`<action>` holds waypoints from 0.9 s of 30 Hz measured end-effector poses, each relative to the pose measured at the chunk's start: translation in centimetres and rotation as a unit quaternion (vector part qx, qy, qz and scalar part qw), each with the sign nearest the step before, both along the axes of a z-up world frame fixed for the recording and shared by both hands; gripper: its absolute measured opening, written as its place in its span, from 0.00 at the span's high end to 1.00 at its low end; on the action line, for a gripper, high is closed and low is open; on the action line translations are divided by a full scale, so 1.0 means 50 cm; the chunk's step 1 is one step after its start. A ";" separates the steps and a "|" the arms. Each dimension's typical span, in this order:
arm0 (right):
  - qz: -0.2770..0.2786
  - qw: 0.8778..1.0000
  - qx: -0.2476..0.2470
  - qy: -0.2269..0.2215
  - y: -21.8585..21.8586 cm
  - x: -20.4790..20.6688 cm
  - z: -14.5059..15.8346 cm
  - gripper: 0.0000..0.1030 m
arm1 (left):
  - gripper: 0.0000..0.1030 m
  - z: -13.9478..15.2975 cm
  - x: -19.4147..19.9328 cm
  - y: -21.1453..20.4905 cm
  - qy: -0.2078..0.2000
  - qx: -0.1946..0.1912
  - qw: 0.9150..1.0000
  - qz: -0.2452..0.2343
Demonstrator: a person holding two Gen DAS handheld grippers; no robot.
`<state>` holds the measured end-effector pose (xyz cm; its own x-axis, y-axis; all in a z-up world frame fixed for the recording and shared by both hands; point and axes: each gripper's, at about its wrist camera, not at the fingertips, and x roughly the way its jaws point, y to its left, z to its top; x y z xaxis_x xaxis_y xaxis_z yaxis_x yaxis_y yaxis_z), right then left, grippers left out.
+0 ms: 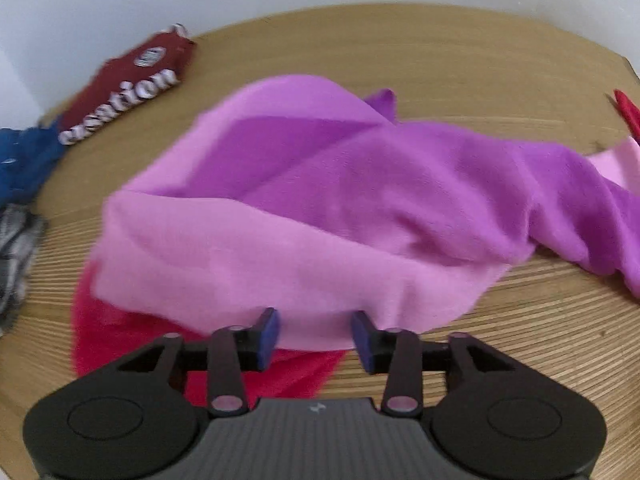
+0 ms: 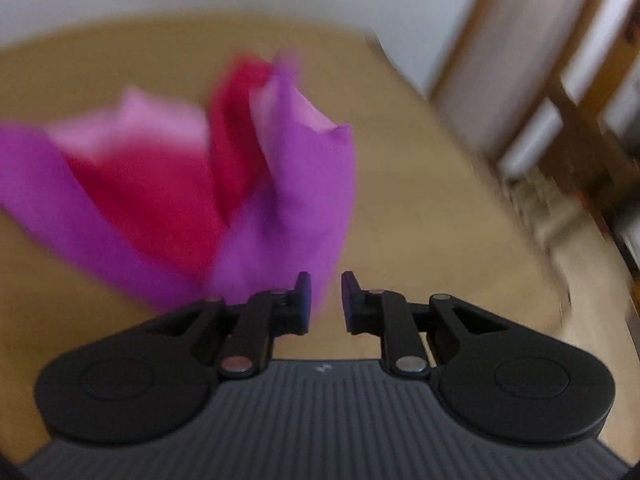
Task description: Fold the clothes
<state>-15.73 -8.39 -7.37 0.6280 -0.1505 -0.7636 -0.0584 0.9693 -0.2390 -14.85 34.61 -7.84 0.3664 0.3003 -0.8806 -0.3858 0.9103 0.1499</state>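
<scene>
We are holding the left tongs (image 1: 316, 338) spread apart, nothing between the blue pads (image 1: 269, 338), hovering just short of the near hem of the pink-and-purple garment (image 1: 320, 200), which is bunching up in soft ridges at twelve o'clock from the tips. A red cloth (image 1: 256, 368) is lying flat under that hem, spilling out toward seven o'clock and passing beneath the left pad. Farther out, at ten o'clock, a maroon lettered garment (image 1: 132, 80) is resting near the far edge of the worktop (image 1: 480, 60), with a blue garment (image 1: 24, 160) and a grey patterned one (image 1: 16, 256) at nine o'clock, all well apart from the pink piece. We are keeping the right tongs (image 2: 326, 304) spread as well, pinching nothing; the right-wrist view is blurring, but a purple flap of the garment (image 2: 288, 200) is standing at eleven o'clock just beside the left pad, with red cloth (image 2: 160, 192) showing in its folds. We judge that the garment is neither flat nor neatly folded; this heap would be fitting either a piece being gathered for spreading or one let go partway through a fold. Any further handling is calling for both tongs to be closing on matching edges or corners, taking only the pink layer and not the red cloth beneath, which could be lifting along with it.
</scene>
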 end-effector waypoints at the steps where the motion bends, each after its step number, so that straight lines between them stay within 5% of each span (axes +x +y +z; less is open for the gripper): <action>1: -0.013 1.000 0.007 0.012 -0.007 -0.019 -0.015 0.82 | 0.48 0.000 0.010 0.010 -0.004 -0.005 1.000 0.003; 5: -0.029 0.999 0.030 -0.006 -0.022 -0.047 -0.010 0.69 | 0.36 0.000 0.055 0.065 -0.025 -0.018 0.998 0.057; 8: -0.037 0.998 0.034 -0.034 -0.014 -0.042 0.005 0.58 | 0.53 -0.009 0.085 0.106 -0.023 -0.001 0.996 0.084; 13: -0.021 0.997 0.051 -0.044 0.010 -0.037 0.023 0.58 | 0.56 0.014 0.057 0.175 -0.009 0.045 0.988 0.146; 17: 0.006 0.998 0.049 -0.044 0.031 -0.039 0.026 0.58 | 0.54 0.012 -0.001 0.282 0.021 0.102 0.974 0.202; 20: 0.025 0.998 0.053 -0.034 0.045 -0.040 0.019 0.58 | 0.54 0.037 -0.062 0.312 0.023 0.108 0.974 0.199; 23: 0.049 0.996 0.066 -0.024 0.066 -0.015 0.015 0.58 | 0.54 0.075 -0.119 0.288 -0.015 0.088 0.983 0.162; 27: 0.082 0.989 0.125 -0.018 0.106 0.036 0.034 0.58 | 0.46 0.121 -0.157 0.179 -0.060 0.066 0.991 0.104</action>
